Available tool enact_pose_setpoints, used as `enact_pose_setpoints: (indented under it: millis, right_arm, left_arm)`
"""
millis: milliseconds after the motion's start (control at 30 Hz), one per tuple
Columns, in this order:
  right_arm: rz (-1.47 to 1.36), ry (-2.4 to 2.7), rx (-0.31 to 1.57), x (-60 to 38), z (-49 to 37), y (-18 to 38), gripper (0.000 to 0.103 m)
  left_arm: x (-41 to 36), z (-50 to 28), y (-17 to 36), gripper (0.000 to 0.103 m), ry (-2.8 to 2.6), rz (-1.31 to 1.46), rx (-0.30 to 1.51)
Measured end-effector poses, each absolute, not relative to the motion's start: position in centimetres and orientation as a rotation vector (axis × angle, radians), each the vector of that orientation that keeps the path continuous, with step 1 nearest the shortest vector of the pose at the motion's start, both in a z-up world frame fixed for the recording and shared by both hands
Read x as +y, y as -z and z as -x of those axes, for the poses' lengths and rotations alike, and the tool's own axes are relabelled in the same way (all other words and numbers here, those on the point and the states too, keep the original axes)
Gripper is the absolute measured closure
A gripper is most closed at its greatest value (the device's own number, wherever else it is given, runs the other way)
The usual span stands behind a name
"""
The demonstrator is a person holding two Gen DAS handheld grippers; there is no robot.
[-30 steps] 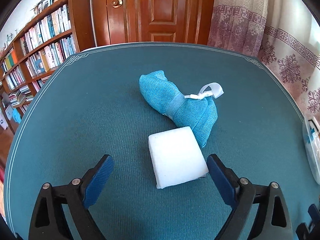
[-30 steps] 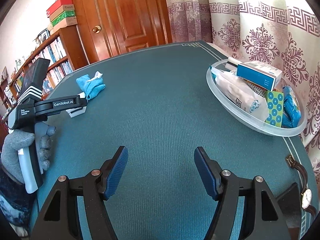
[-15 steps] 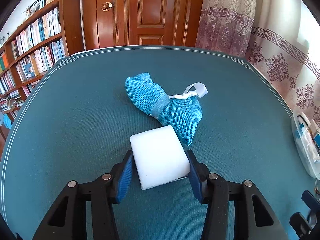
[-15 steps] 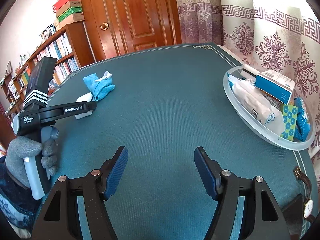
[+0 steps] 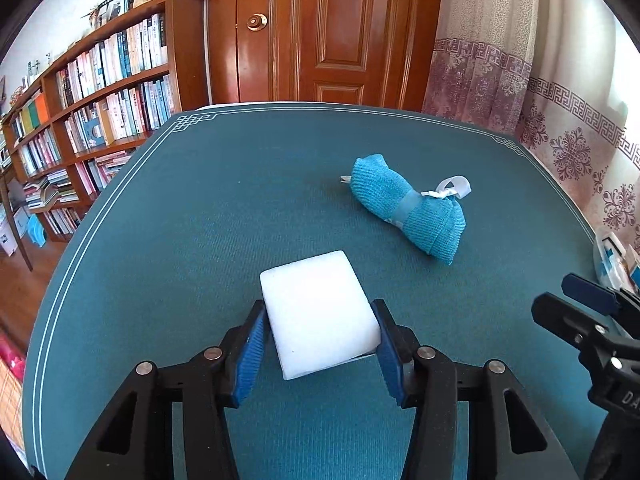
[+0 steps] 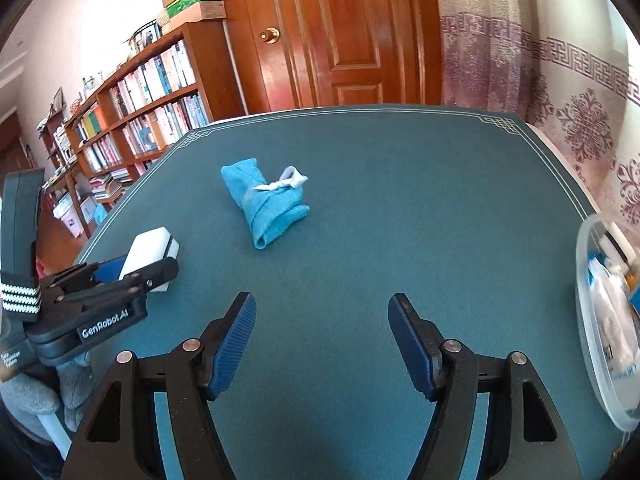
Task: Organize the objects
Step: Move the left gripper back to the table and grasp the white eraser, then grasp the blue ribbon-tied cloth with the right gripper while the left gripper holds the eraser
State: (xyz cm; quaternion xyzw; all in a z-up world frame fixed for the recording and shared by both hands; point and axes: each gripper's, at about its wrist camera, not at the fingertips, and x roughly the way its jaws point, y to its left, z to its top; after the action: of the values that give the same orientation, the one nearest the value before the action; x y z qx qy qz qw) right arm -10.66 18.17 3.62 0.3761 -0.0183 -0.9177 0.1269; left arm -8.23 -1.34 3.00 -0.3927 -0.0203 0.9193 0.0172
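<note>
My left gripper [image 5: 320, 340] is shut on a white sponge block [image 5: 318, 312], holding it by its two sides over the teal table; it also shows in the right wrist view [image 6: 148, 256] at the left. A rolled blue cloth with a white ribbon [image 5: 408, 212] lies beyond and to the right, also in the right wrist view [image 6: 268, 204]. My right gripper [image 6: 322, 336] is open and empty, above bare table in front of the cloth. It shows at the right edge of the left wrist view [image 5: 588, 300].
A clear plastic bowl [image 6: 592, 320] holding packets and boxes sits at the table's right edge. The teal table [image 6: 400, 200] has a white border line. A bookshelf [image 5: 88, 120] stands left, a wooden door [image 5: 332, 32] behind, curtains right.
My left gripper closed on the white sponge and carried it left, away from the blue cloth. My right gripper swung left, so the cloth is now ahead of it and the bowl at the edge.
</note>
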Motion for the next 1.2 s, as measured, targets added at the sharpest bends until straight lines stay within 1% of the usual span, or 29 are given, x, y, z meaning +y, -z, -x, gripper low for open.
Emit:
enact_pose_setpoints:
  millis: [367, 633, 833, 900, 933, 1000, 1067, 1200]
  right_arm:
    - [-1.046, 2.613, 0.218, 11.7, 18.2, -4.7, 0.033]
    - [-1.136, 2.514, 0.232, 10.4, 22.7, -2.9, 0.033]
    - [-1.195, 2.465, 0.255, 9.5, 23.8, -0.7, 0.033]
    - [-1.170, 2.485, 0.267, 9.4, 23.5, -0.5, 0.036]
    - [-1.168, 2.495, 0.262, 9.5, 23.4, -0.5, 0.039]
    - [-1.172, 2.498, 0.222, 9.8, 23.1, -0.6, 0.048]
    - [-1.176, 2.503, 0.198, 10.1, 22.8, -0.6, 0.053]
    - [-1.184, 2.516, 0.168, 10.4, 21.9, -0.7, 0.056]
  left_arm:
    - [-3.5, 8.4, -1.9, 0.050, -2.893, 1.271, -0.170]
    - [-4.0, 8.3, -1.7, 0.049, -2.894, 1.278, -0.206]
    - [-3.9, 8.3, -1.7, 0.049, -2.889, 1.275, -0.208]
    - [-4.0, 8.3, -1.7, 0.049, -2.889, 1.274, -0.211]
    - [-4.0, 8.3, -1.7, 0.049, -2.888, 1.275, -0.212]
    - [-4.0, 8.3, -1.7, 0.049, -2.885, 1.277, -0.211]
    - [-4.0, 8.3, -1.7, 0.049, -2.884, 1.276, -0.209]
    - [-3.8, 8.1, -1.8, 0.049, -2.879, 1.264, -0.207]
